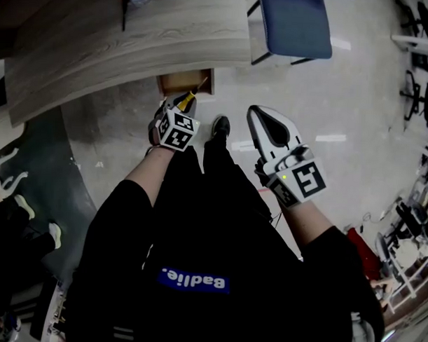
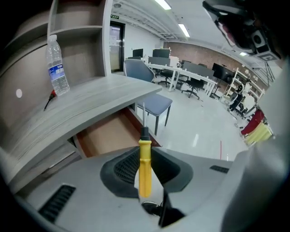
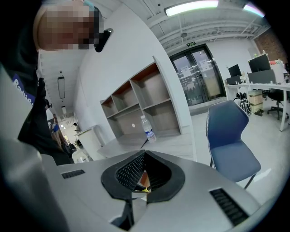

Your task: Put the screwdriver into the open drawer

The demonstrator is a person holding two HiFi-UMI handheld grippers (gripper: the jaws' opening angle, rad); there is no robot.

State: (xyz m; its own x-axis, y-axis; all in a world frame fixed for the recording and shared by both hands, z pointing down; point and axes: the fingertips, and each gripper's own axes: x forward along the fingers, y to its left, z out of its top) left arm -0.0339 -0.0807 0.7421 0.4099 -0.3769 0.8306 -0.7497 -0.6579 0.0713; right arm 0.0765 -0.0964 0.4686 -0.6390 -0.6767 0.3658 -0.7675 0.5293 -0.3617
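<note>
Your black top with its blue printed patch (image 1: 195, 280) fills the bottom of the head view, and both arms reach out from it over the pale polished floor (image 1: 356, 102). Your left gripper (image 1: 177, 106) is clenched on the screwdriver with a yellow plastic handle and a thin steel shaft (image 2: 145, 165). The handle sits upright between the ribbed black pads, and the shaft points away from you. The screwdriver is in the grip, not lying in the drawer. In the head view its tip shows over the open brown wooden drawer (image 2: 106, 133), which is pulled out from under the grey wood-grain desk (image 1: 134, 45). Your right gripper (image 1: 261, 123) hangs well to the side with its jaws closed together on nothing (only the pads meet). A clear plastic water bottle (image 2: 57, 65) stands on the desk, and a blue chair (image 1: 296, 22) stands beyond it.
</note>
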